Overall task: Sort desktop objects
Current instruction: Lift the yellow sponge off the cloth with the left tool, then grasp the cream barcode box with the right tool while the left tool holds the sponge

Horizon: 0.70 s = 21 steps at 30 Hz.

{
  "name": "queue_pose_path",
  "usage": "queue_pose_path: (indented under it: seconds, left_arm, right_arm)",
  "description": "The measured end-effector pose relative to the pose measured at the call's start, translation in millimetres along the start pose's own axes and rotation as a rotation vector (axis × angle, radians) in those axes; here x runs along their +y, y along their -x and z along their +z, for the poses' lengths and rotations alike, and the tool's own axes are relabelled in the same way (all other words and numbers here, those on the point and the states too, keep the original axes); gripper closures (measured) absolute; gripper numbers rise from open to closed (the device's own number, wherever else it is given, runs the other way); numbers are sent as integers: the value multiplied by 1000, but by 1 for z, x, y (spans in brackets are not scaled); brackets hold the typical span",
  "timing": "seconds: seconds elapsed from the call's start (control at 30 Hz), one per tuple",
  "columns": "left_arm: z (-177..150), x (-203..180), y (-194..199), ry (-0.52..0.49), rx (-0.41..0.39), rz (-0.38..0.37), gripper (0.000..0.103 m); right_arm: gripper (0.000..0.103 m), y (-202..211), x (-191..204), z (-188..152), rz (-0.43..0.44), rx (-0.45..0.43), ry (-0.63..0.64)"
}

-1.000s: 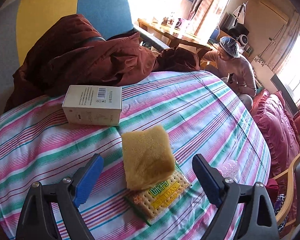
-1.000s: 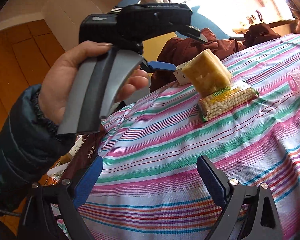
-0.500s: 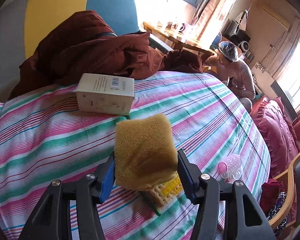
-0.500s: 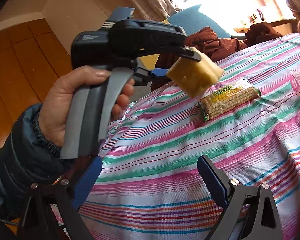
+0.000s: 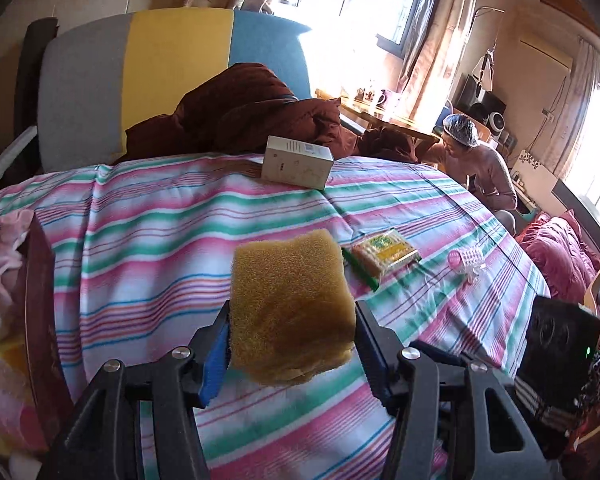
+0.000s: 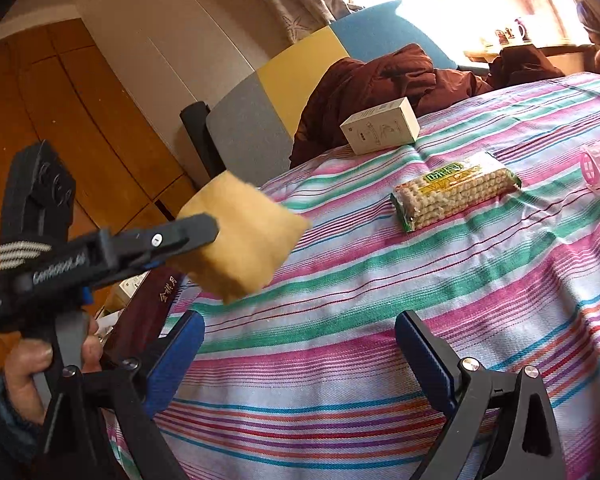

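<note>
Two grippers in view. Left gripper (image 5: 292,344) clamped on yellow sponge (image 5: 290,312), both blue pads pressed into its sides; sponge held clear of striped tablecloth (image 5: 180,240), off the surface, as confirmed from the right wrist view, where it (image 6: 244,236) hangs past the table's near-left edge. Right gripper (image 6: 300,356) spread wide, nothing between its fingers, hovering low over the cloth.

Remaining on the cloth: white carton (image 5: 298,164) at the far edge, touching the heap of dark red fabric (image 5: 252,116); cracker packet (image 5: 384,254) lying flat near the middle, well apart from the carton; pink hair roller (image 5: 466,260) just beside the packet on its right, not touching.

Dark red box (image 5: 40,320) at left edge of the left wrist view, pink and white soft items within; contents not clearly identifiable. Hand (image 6: 28,372) in dark sleeve gripping the left tool's handle. Seated person (image 5: 480,168) beyond the table, near the window.
</note>
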<state>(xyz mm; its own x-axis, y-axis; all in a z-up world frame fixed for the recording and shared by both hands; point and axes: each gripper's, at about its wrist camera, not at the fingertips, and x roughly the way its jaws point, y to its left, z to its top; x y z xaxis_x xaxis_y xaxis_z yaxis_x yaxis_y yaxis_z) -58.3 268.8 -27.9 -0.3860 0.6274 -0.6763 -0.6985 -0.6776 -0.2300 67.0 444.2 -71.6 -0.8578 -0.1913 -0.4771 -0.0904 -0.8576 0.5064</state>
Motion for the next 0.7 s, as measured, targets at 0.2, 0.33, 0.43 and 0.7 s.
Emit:
queue_pose_path:
  seconds: [0.2,0.33,0.43,0.7]
  left_arm:
    - [-36,12,12,12,-22,-40,43]
    - [-50,9,9,-22,-21,-52,43]
    - [-57,14,4,-10,-9,-53,43]
    - [-67,19,-5,5,-21,-95,37]
  right_arm:
    - [5,-2,1,3,-23,28,-1]
    - [5,-3,-1,13,-41,57,-27]
    - [5,-4,1,35,-80,46,11]
    - [3,-56,-10,123,-192,101,150]
